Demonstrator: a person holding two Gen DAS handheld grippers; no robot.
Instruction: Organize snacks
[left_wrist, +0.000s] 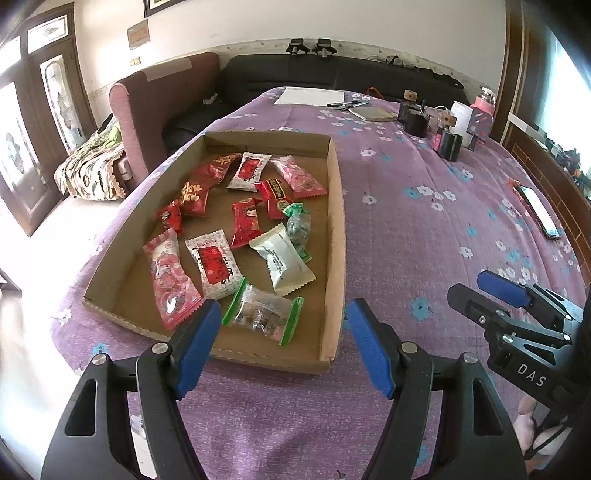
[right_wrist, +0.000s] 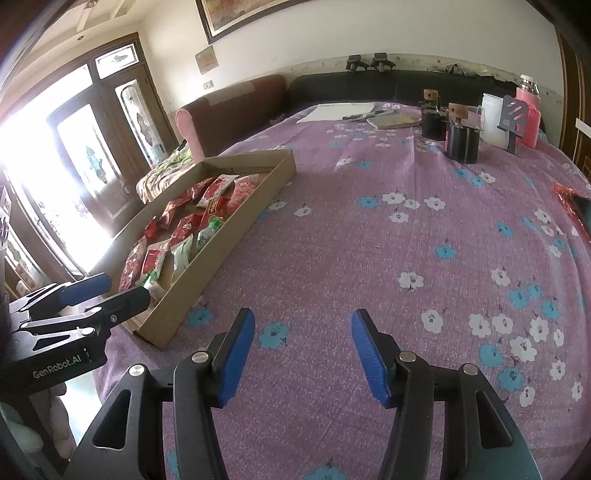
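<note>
A shallow cardboard tray (left_wrist: 334, 236) lies on the purple flowered cloth and holds several snack packets: red ones (left_wrist: 245, 221), pink ones (left_wrist: 170, 280), a white one (left_wrist: 282, 264) and a clear green-edged one (left_wrist: 260, 314). My left gripper (left_wrist: 282, 325) is open and empty, just above the tray's near edge. My right gripper (right_wrist: 303, 339) is open and empty over bare cloth to the right of the tray (right_wrist: 221, 236). Each gripper shows at the edge of the other's view, the right (left_wrist: 491, 291) and the left (right_wrist: 110, 291).
Black canisters (right_wrist: 461, 142), a white container (right_wrist: 493, 120), a pink bottle (right_wrist: 528, 110), a notebook (right_wrist: 393, 120), pens and paper stand at the table's far end. A phone (left_wrist: 539, 214) lies at the right edge. Sofas stand beyond the table.
</note>
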